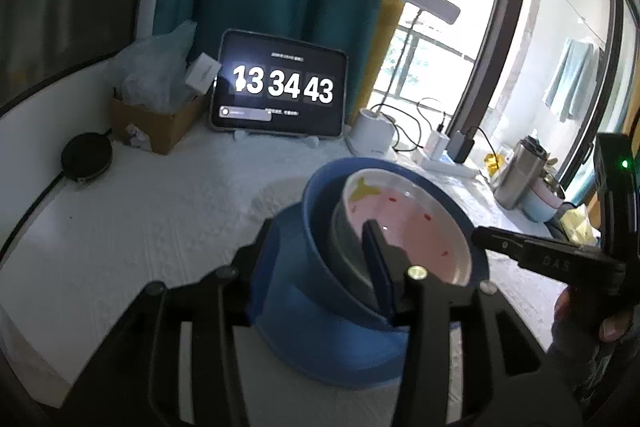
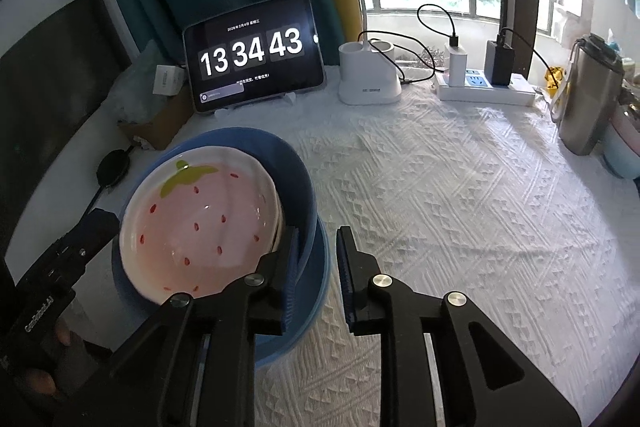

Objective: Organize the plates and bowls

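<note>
On the white textured cloth of the counter (image 2: pixel 460 187) sits a stack of dishes: a pink strawberry-patterned bowl (image 2: pixel 200 223) nested inside a dark blue bowl (image 2: pixel 296 175), which rests in a lighter blue bowl (image 2: pixel 316 291) beneath. From the right wrist view, the right gripper (image 2: pixel 320 267) has its fingers parted with a clear gap; the left finger lies over the near-right rim of the blue bowls, the right finger stands over bare cloth, and neither pad presses on anything, so the grip is released. From the left wrist view, the left gripper (image 1: pixel 320 247) straddles the left side of the stack, one finger inside the pink bowl and the other outside the blue wall, spread wider than the rims and not clenched. Behind stand a tablet clock (image 2: pixel 256 55), a white charging dock (image 2: pixel 368 79), a power strip (image 2: pixel 488 91) and a steel flask (image 2: pixel 588 95).
</note>
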Tool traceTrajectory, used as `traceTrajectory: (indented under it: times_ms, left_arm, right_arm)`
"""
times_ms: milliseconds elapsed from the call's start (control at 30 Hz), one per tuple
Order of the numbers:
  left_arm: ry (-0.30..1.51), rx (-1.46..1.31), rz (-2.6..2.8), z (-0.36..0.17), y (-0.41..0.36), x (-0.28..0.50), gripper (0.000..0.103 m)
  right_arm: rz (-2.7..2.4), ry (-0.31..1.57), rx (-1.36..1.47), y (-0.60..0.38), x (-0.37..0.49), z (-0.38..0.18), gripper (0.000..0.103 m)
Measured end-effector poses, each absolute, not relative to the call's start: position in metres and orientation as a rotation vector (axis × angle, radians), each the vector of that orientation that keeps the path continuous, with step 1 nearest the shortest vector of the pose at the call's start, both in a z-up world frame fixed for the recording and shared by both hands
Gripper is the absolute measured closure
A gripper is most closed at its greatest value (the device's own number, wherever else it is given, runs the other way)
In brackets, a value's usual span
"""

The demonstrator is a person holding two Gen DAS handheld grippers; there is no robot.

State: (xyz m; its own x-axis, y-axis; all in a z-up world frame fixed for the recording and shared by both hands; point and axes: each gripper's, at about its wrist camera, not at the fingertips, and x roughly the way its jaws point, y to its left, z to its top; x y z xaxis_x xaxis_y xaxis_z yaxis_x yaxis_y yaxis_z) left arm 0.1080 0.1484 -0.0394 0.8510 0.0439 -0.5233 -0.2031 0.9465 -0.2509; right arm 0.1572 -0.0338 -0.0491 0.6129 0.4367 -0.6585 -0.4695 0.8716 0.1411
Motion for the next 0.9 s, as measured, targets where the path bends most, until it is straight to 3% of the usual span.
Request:
traceTrajectory:
  times_ms: [900]
  left_arm:
    - [0.507,-0.219,-0.007,-0.021,0.077,0.071,0.056]
  right_arm:
    - [0.413,0.665,-0.011,-0.106,0.097,-0.040,0.082]
